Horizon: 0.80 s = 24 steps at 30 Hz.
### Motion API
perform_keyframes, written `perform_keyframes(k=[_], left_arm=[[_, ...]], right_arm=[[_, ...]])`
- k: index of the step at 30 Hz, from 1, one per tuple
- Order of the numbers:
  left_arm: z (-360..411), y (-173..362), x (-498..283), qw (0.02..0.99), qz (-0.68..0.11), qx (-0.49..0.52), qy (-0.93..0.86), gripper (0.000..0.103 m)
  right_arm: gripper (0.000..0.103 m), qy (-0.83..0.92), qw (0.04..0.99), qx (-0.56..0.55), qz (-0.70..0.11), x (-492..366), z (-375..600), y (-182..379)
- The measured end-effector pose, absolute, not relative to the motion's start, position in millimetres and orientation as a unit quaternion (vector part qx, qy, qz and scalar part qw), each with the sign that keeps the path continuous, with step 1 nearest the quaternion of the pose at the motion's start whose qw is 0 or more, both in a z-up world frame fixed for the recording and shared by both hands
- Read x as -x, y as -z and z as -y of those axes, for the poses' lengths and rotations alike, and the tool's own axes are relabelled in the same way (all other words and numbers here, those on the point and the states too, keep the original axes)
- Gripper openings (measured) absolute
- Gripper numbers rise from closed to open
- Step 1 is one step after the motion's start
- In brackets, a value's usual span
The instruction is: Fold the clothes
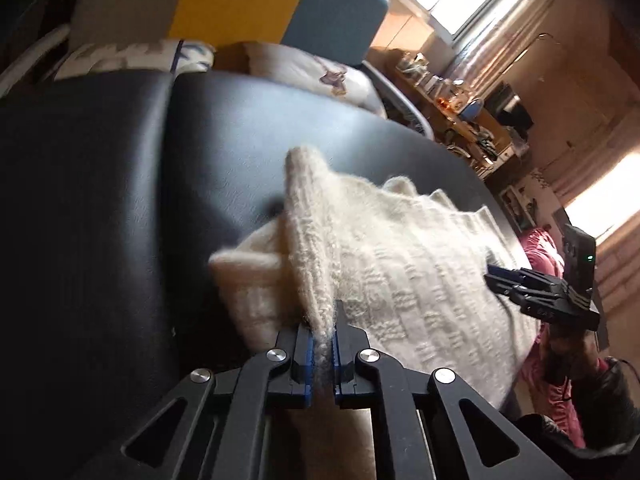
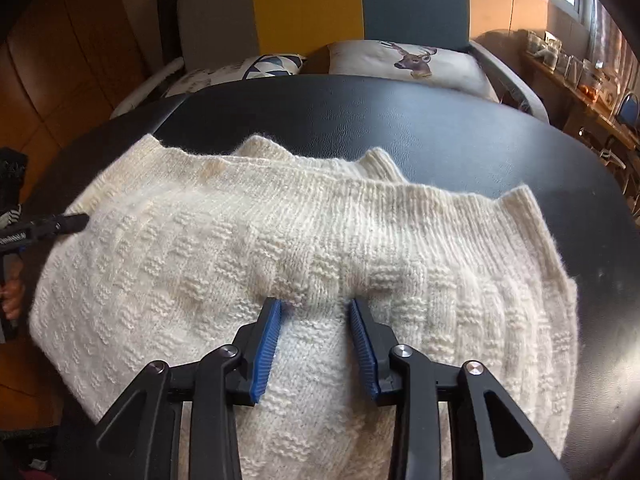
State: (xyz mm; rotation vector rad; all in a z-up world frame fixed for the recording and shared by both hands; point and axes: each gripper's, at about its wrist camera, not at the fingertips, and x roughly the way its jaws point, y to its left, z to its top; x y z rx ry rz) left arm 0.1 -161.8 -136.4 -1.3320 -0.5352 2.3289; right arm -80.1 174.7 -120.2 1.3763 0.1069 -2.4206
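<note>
A cream knitted sweater is lying spread across a black padded desk, covering its near and middle part. The left gripper is clenching a ribbed edge of the sweater between its blue pads, and that pinched fold is standing up off the desk while the rest of the knit is lying flat to its right. To the left of the lifted fold, the desk is showing a wide bare stretch of black surface, crossed by a seam.

The right gripper is hovering low over the middle of the sweater with its fingers spread apart, holding nothing; whether the tips are touching the knit cannot be told. Beyond it, the ribbed edge of the sweater is running across the desk in a wavy line, with layered corners peeking out behind it. Past that edge the desk is bare up to its far rim, and bare again along the right side.

Behind the desk, a cushion with a deer print is resting on a grey sofa.
</note>
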Motion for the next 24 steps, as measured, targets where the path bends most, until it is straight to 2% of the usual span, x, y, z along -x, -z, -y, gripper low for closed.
perform_keyframes(k=[5, 8, 10, 12, 17, 18, 19, 21, 24], left_arm=[[167.8, 133.9, -1.1, 0.186, 0.239, 0.470, -0.829, 0.011], [172.8, 122.4, -2.3, 0.166, 0.251, 0.465, -0.833, 0.020], [172.9, 112.0, -3.3, 0.150, 0.242, 0.455, -0.844, 0.042], [172.2, 103.4, -2.9, 0.137, 0.231, 0.447, -0.853, 0.050], [162.4, 106.2, 12.5, 0.130, 0.217, 0.473, -0.844, 0.053], [157.4, 109.2, 15.7, 0.120, 0.201, 0.481, -0.845, 0.053], [152.0, 116.6, 19.3, 0.095, 0.175, 0.497, -0.844, 0.048], [146.6, 127.5, 21.6, 0.068, 0.150, 0.507, -0.846, 0.048], [150.6, 127.7, 18.8, 0.059, 0.172, 0.508, -0.842, 0.048]], right_arm=[[0.036, 0.860, 0.175, -0.477, -0.042, 78.9, -174.9, 122.3], [0.036, 0.866, 0.175, -0.468, -0.032, 75.0, -176.7, 123.1], [0.037, 0.869, 0.173, -0.462, -0.031, 73.0, -175.8, 122.8], [0.038, 0.872, 0.172, -0.457, -0.029, 70.5, -174.9, 122.4], [0.039, 0.874, 0.180, -0.451, -0.015, 67.8, -178.9, 121.0], [0.039, 0.874, 0.185, -0.449, -0.011, 67.7, -180.6, 121.2], [0.039, 0.874, 0.187, -0.449, -0.006, 68.0, -182.3, 121.7], [0.039, 0.873, 0.192, -0.449, 0.004, 68.8, -185.7, 122.9], [0.039, 0.871, 0.193, -0.451, 0.003, 69.7, -185.1, 121.4]])
